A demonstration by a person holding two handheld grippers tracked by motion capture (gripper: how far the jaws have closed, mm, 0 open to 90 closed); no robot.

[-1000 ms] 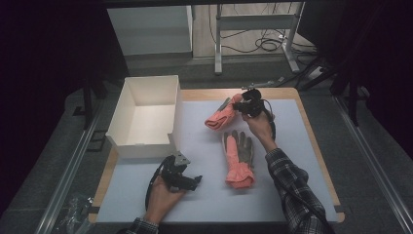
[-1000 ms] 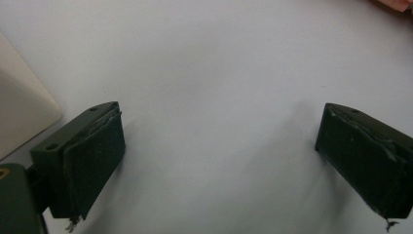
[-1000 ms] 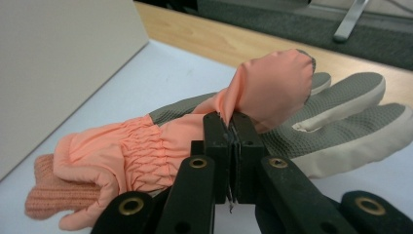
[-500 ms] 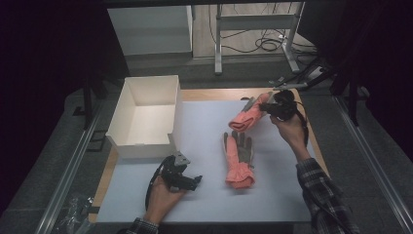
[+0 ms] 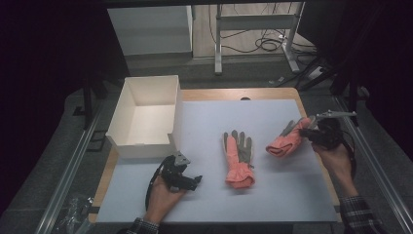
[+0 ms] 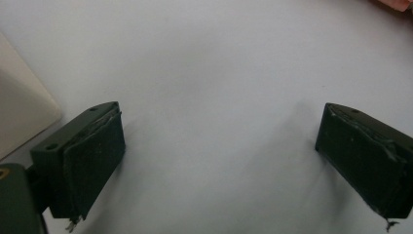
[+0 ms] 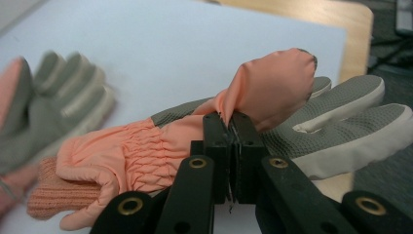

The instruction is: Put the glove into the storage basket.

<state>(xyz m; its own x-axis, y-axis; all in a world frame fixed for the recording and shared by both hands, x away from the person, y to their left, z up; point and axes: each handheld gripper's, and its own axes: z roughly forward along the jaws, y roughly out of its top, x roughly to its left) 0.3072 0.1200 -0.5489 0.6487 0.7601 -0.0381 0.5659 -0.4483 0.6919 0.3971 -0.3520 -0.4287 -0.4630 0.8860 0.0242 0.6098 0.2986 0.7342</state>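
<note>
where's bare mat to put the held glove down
Free: the white mat near edge between the left gripper and right hand, and the far strip beyond the flat glove. Crowded: the box side. The right gripper pinches the held glove.

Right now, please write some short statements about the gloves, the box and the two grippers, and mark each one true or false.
1. The right gripper is shut on a pink glove. True.
2. The left gripper holds the other glove. False: its jaws stand open over bare white table sheet.
3. The second glove lies flat on the sheet. True.
4. The white box contains a glove. False: it is empty.
</note>
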